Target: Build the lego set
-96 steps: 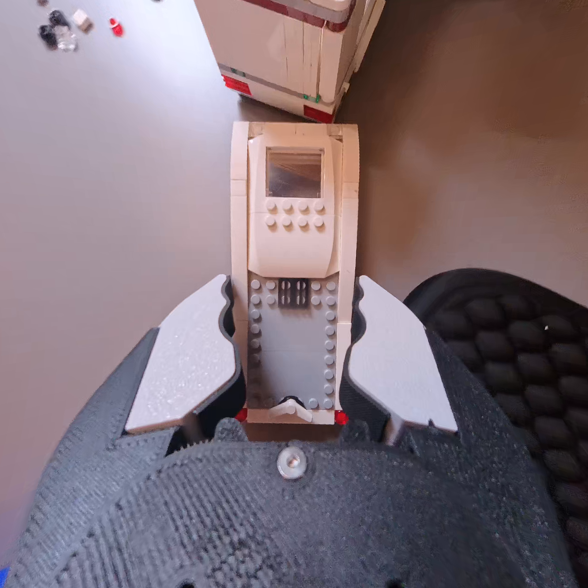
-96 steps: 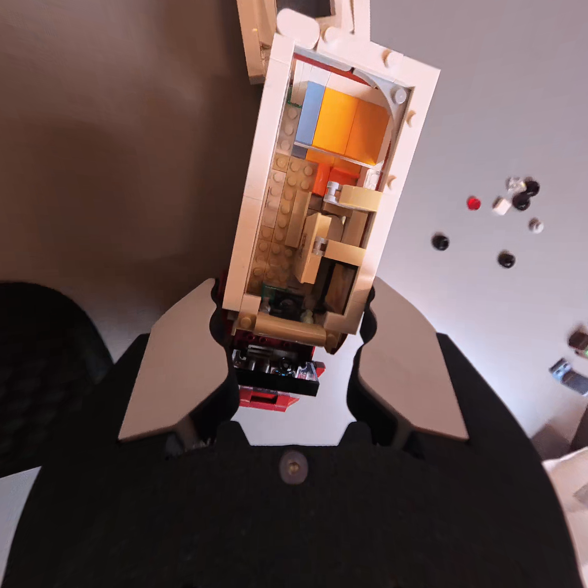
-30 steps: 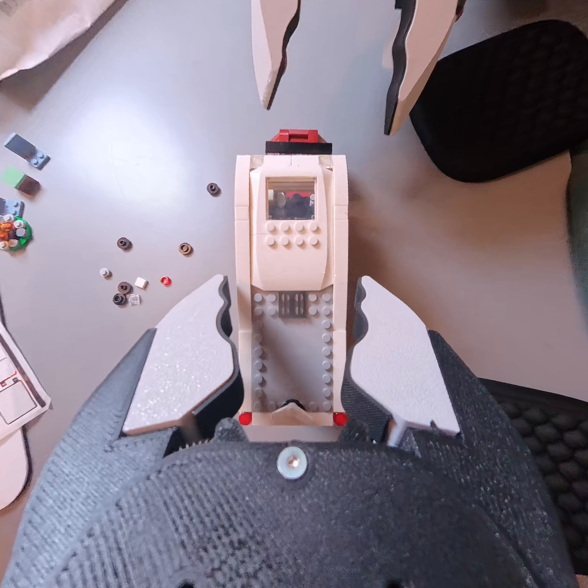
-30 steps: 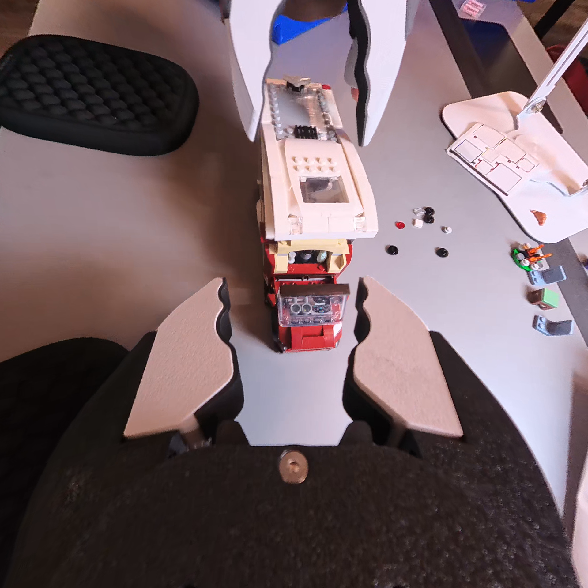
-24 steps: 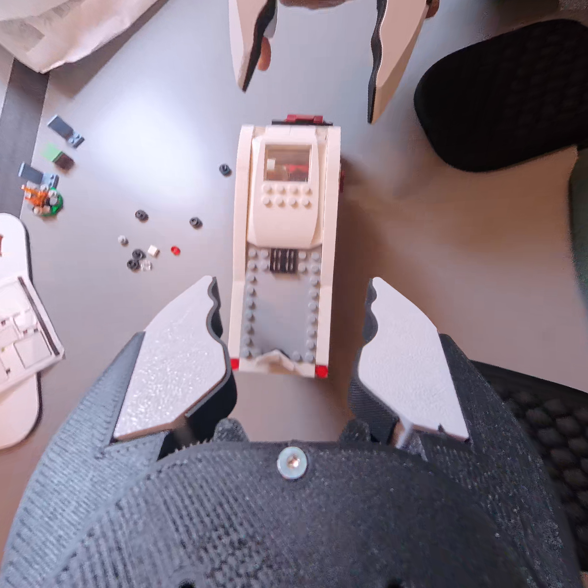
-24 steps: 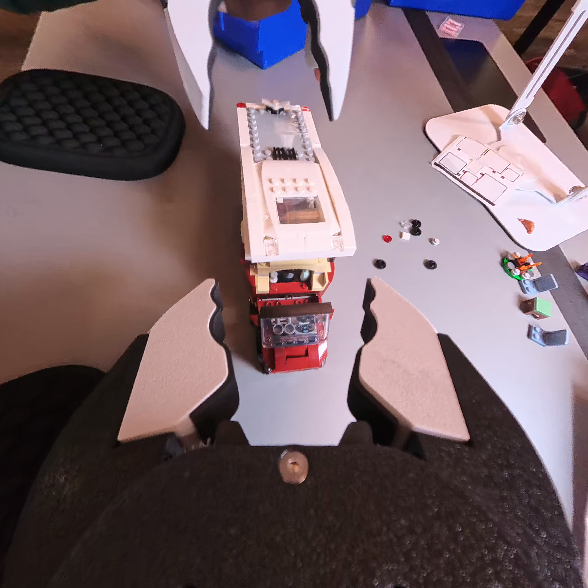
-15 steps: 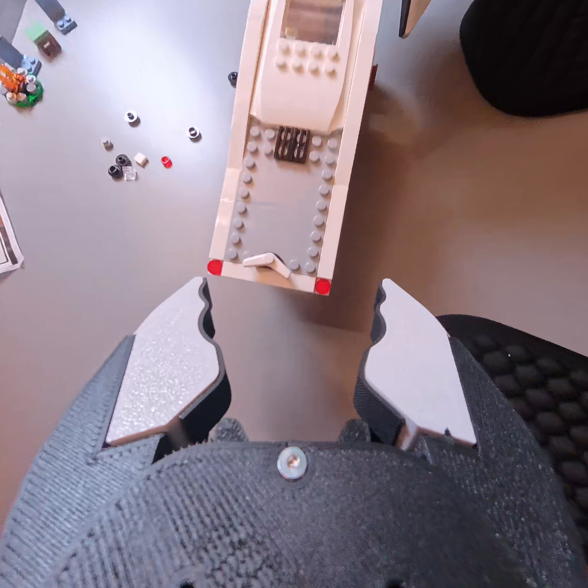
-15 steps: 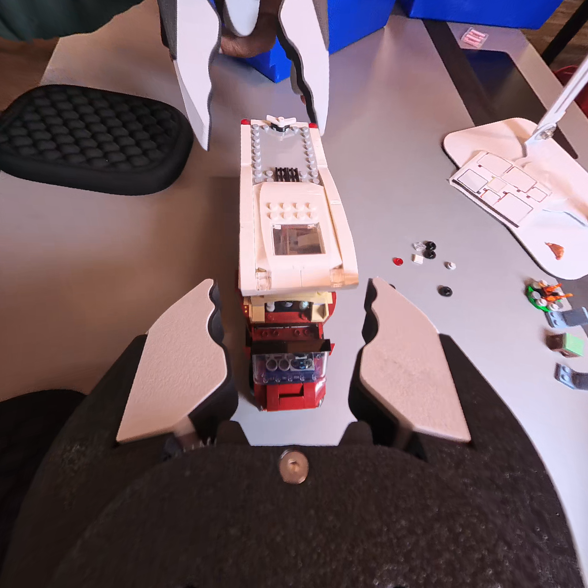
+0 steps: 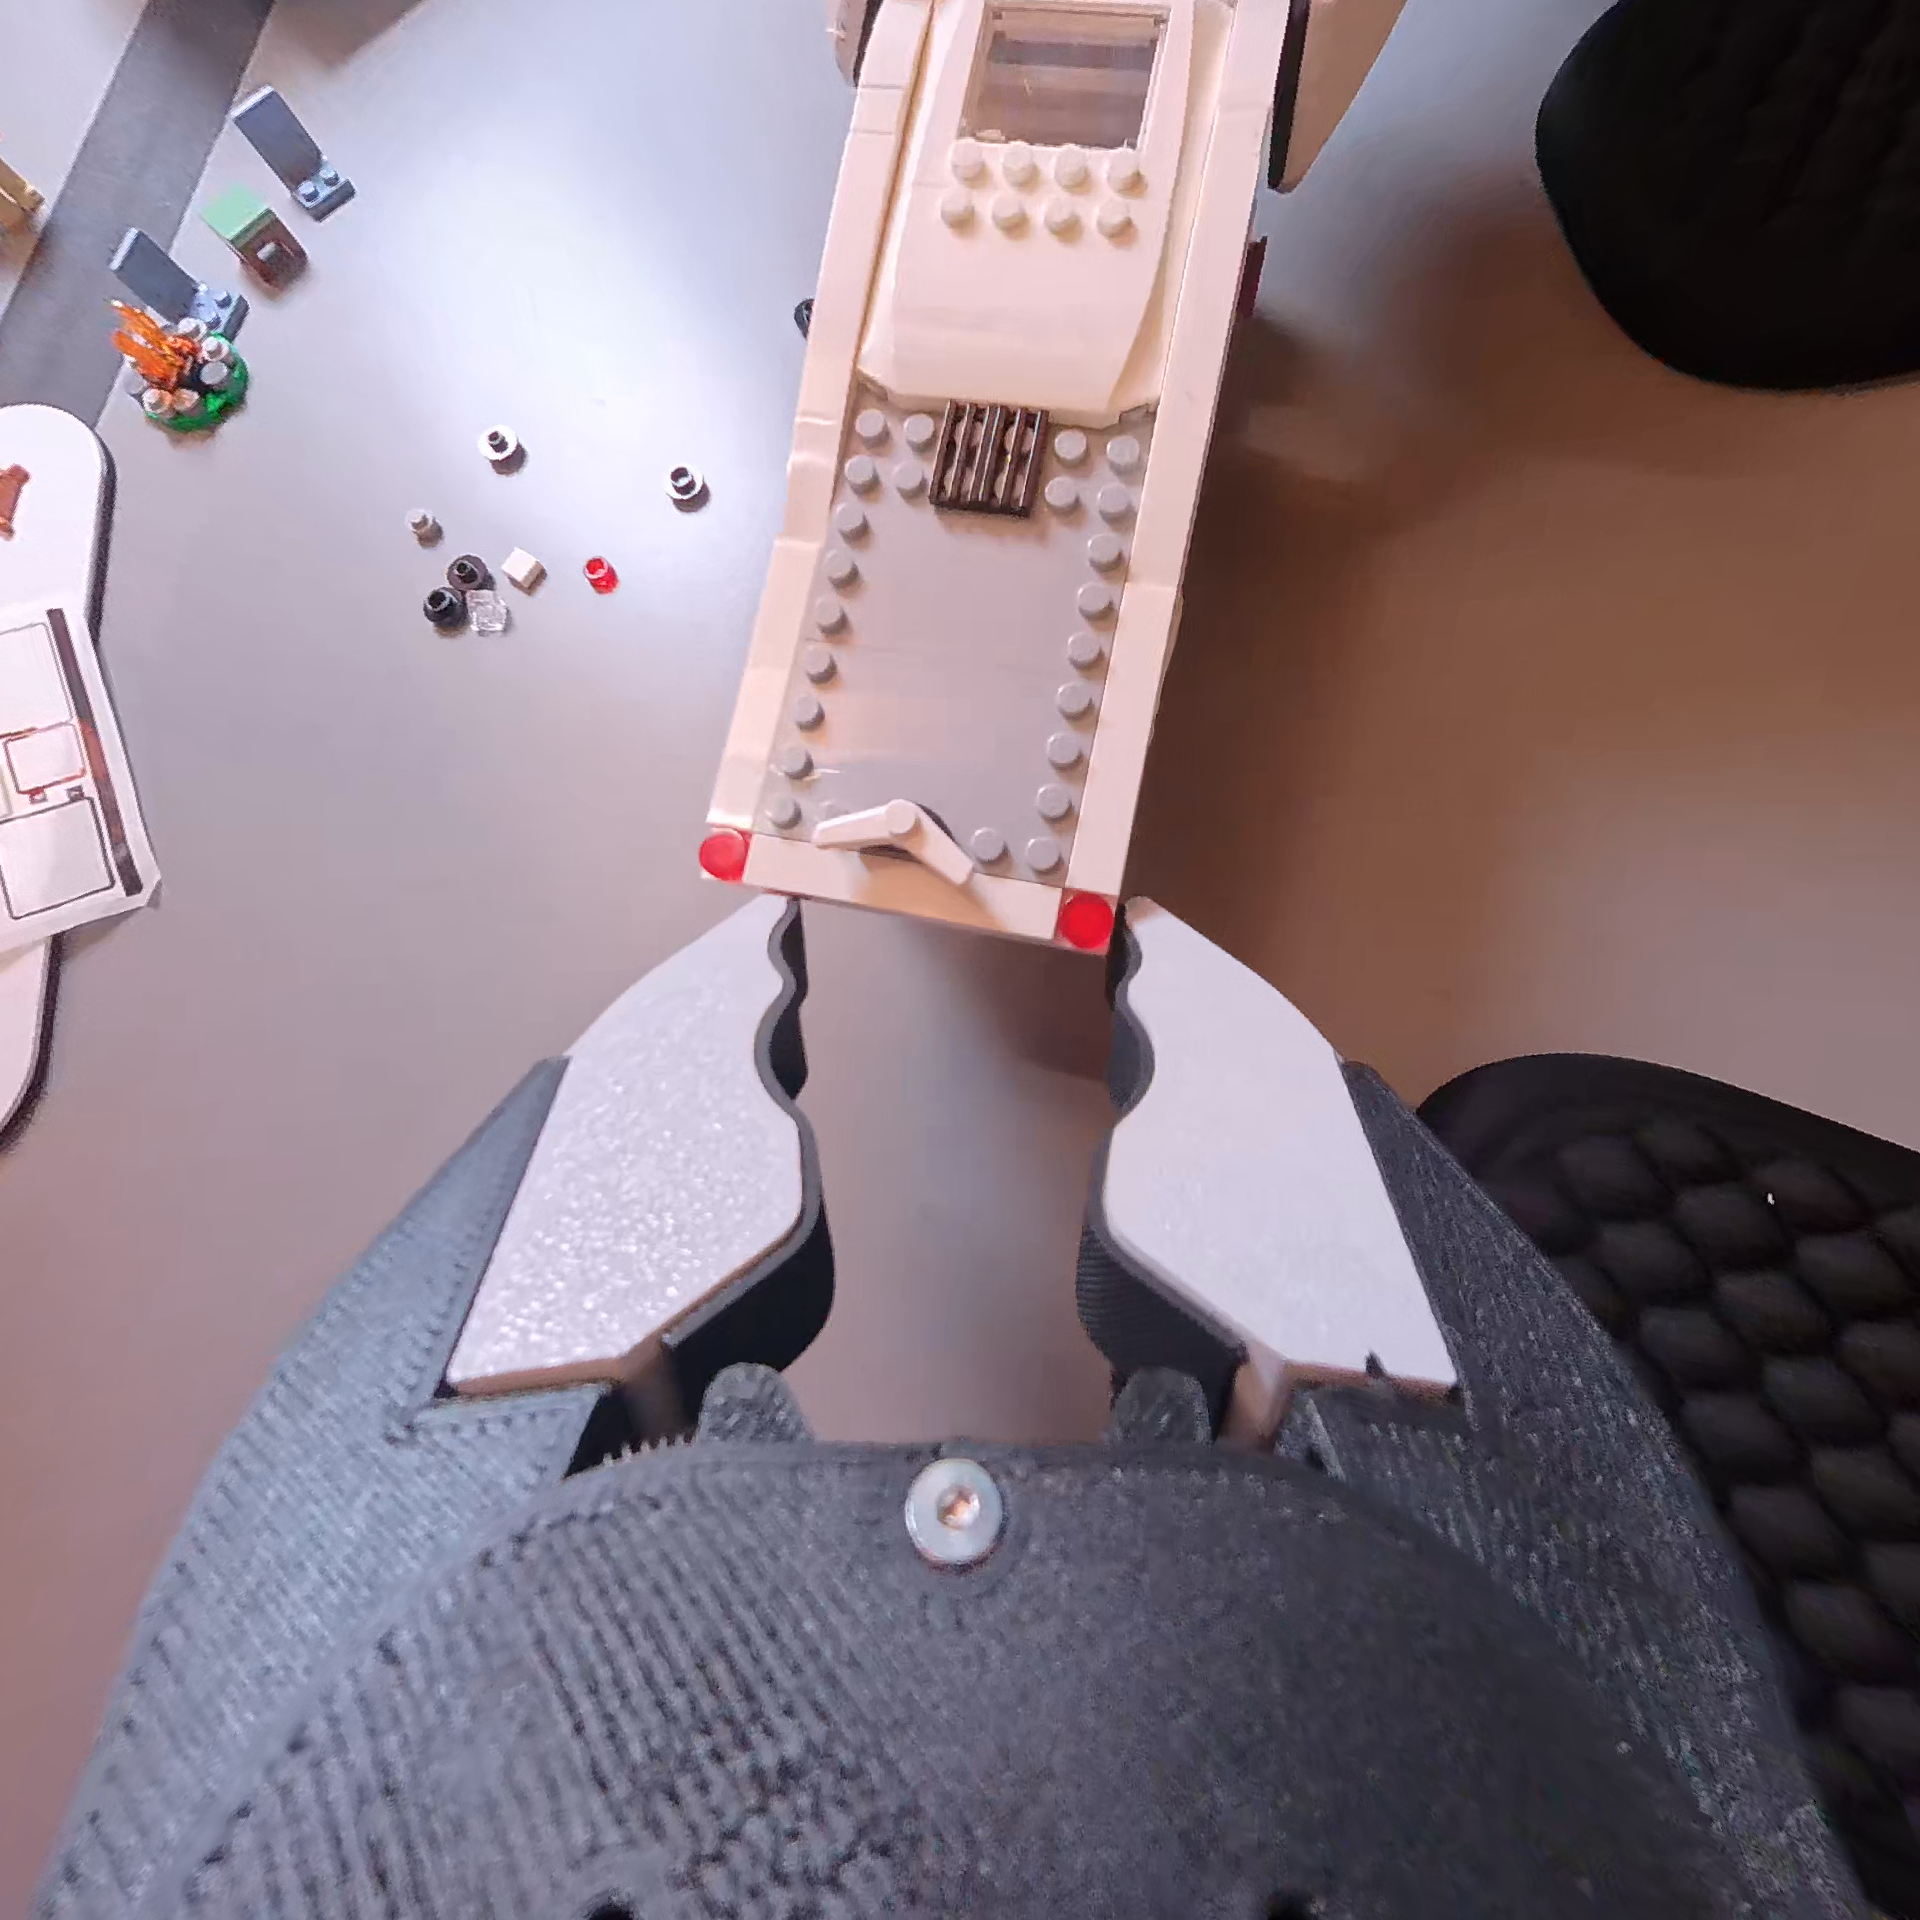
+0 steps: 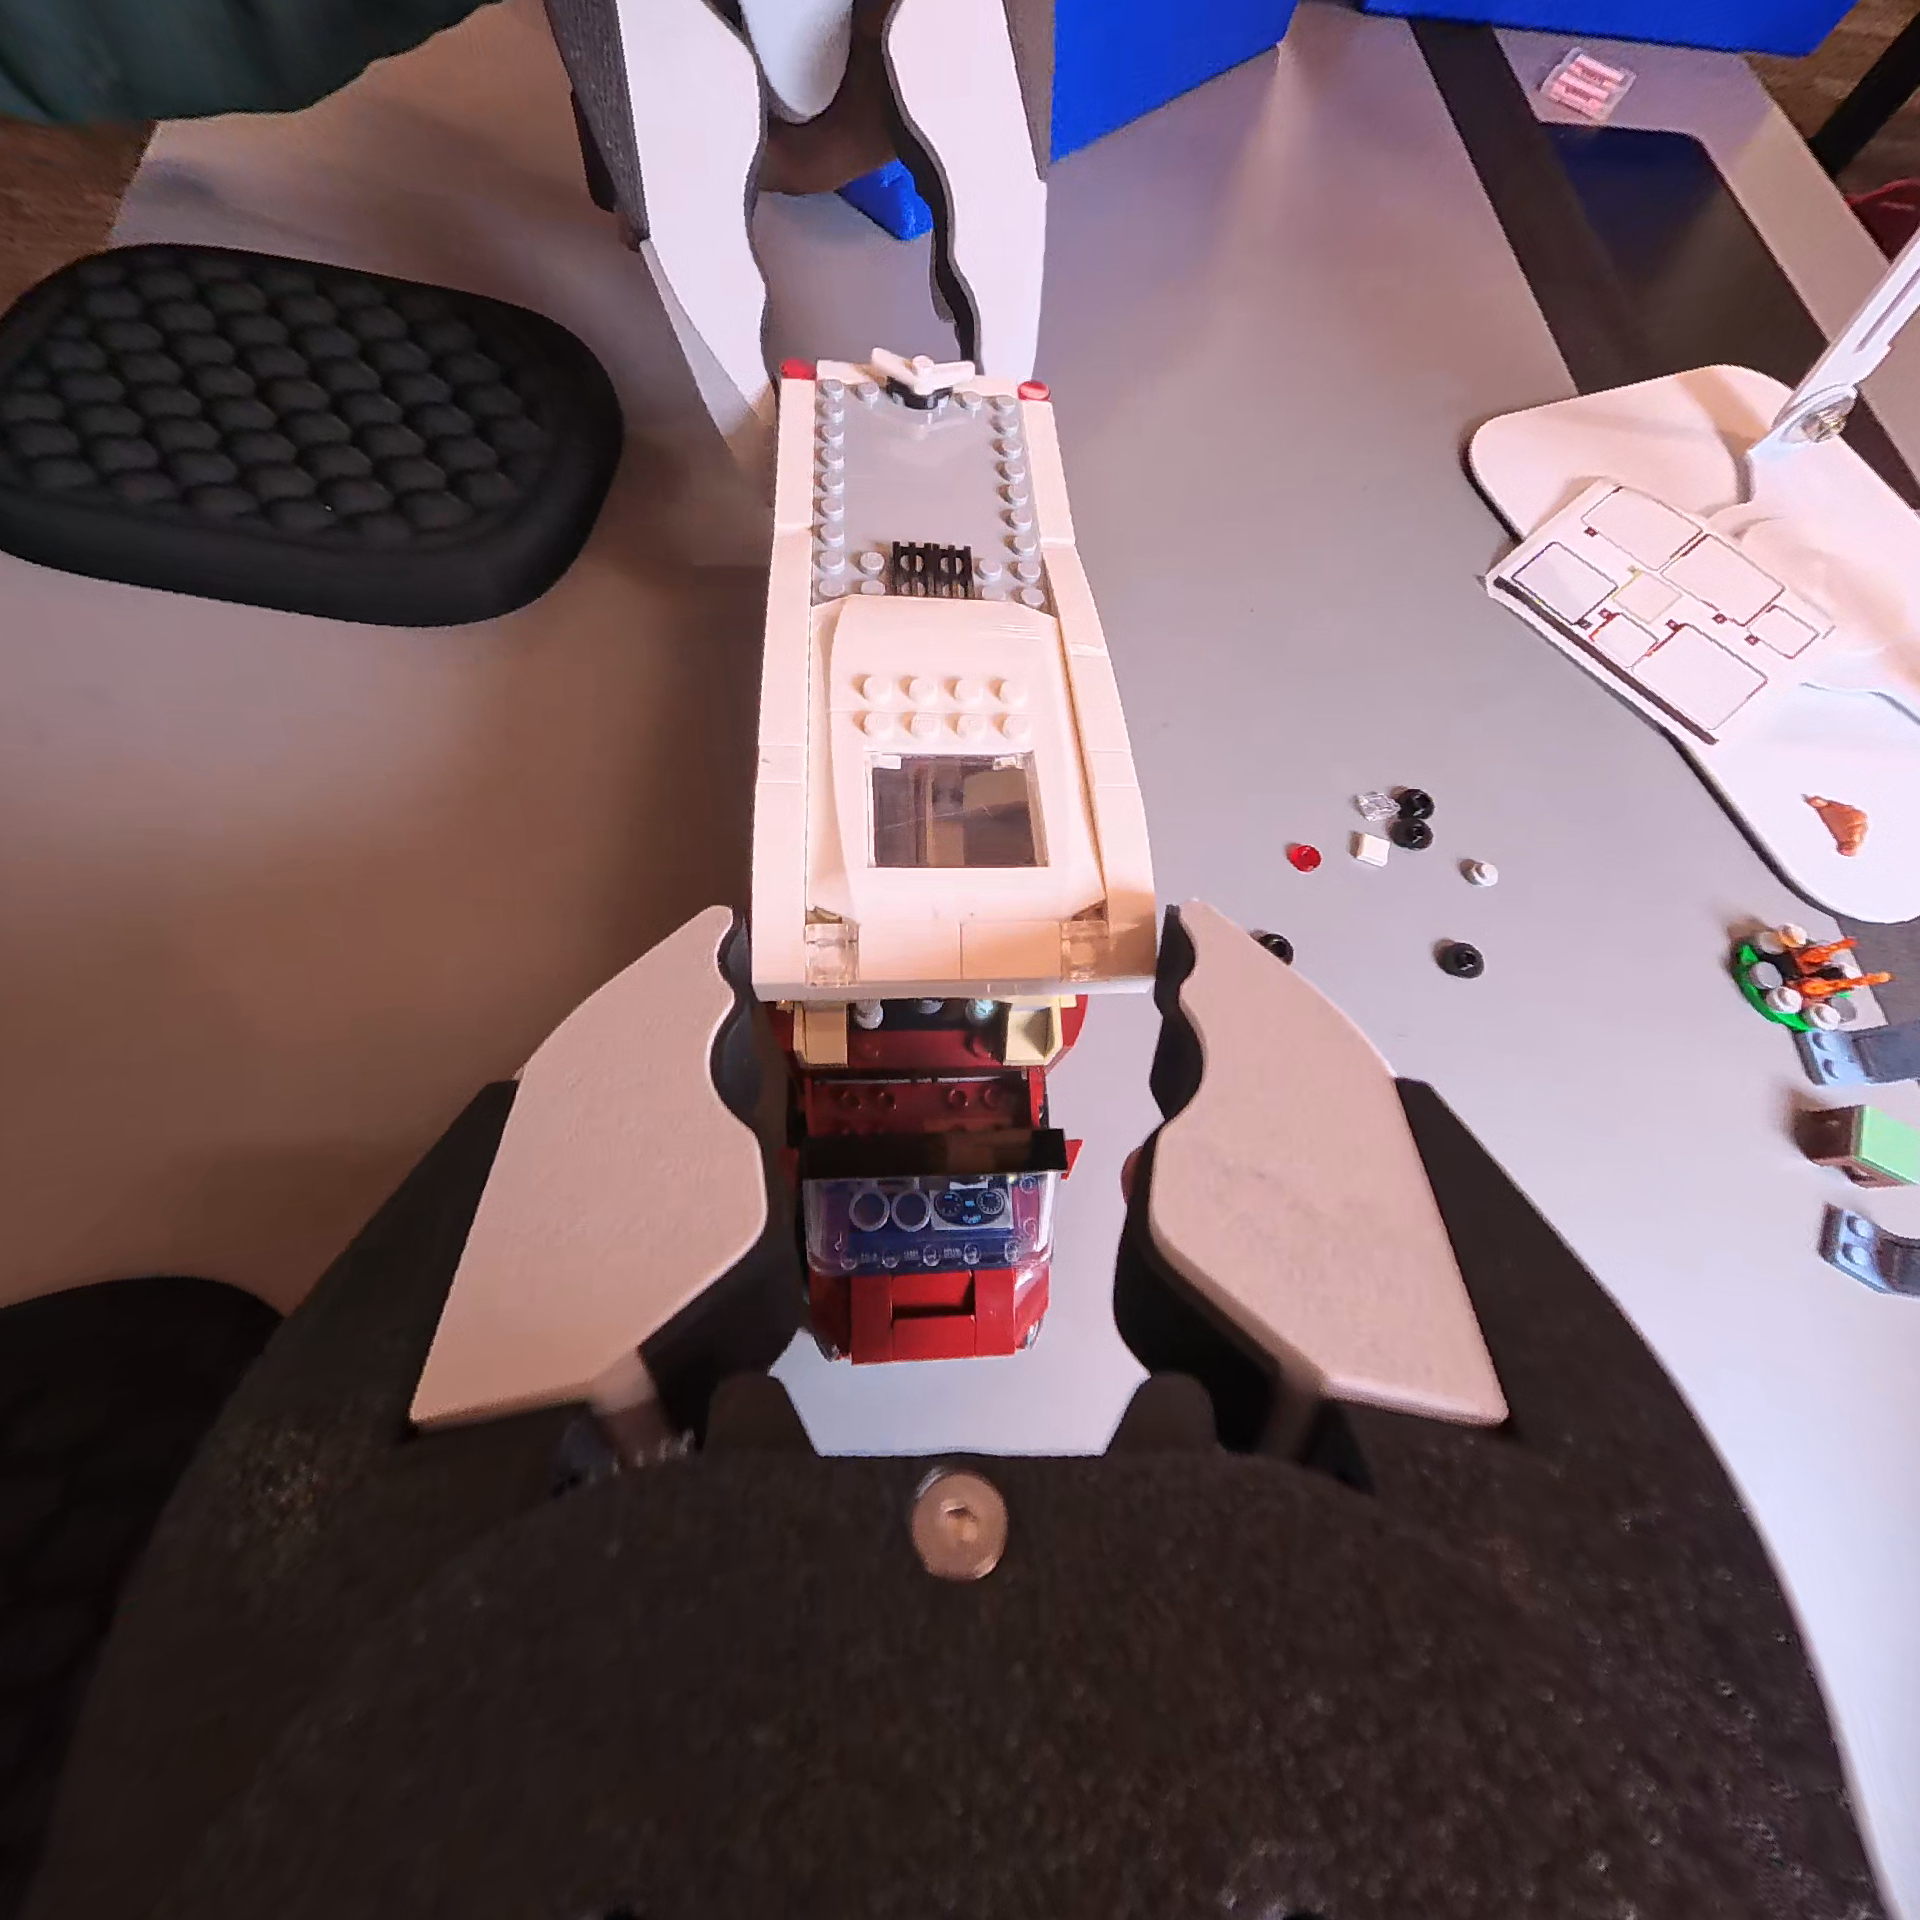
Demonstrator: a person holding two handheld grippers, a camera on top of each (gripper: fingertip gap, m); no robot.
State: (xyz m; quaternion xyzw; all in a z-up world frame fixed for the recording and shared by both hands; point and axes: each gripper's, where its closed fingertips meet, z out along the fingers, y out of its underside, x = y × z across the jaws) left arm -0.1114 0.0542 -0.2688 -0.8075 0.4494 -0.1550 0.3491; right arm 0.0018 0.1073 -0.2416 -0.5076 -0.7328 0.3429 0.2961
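A toy brick vehicle with a white roof (image 9: 997, 312) and a dark red cab (image 10: 935, 1309) stands on the grey table (image 9: 416, 831). My left gripper (image 9: 958, 909) is open with nothing between its pads. Its fingertips (image 9: 774, 920) sit just behind the roof's rear edge, with its two red studs. My right gripper (image 10: 953, 916) is open and flanks the cab at the front. Its fingertips (image 10: 1184, 925) reach the roof's front corners. A strip of table shows between the right pad and the cab. The left gripper's fingers (image 10: 686, 208) show behind the vehicle's rear in the right wrist view.
Black padded cushions lie beside the vehicle (image 10: 281, 436) and near my left gripper (image 9: 1714, 1299). Several small loose pieces (image 10: 1392, 831) lie to one side, with a small green build (image 10: 1787, 977) and grey and green bricks. A white lamp base with a sheet (image 10: 1662, 603) and a blue bin (image 10: 1143, 62) stand farther off. Left tips to right tips: about 15 cm. From the left gripper's tips to the vehicle (image 10: 281, 436) is close to 15 cm. Seen from the left wrist view (image 9: 1877, 1365) as well.
Earlier the left held the roof and the right the body in the air. Now the assembled vehicle stands on the table. The left let go, backed off and narrowed; the right closed in around the cab.
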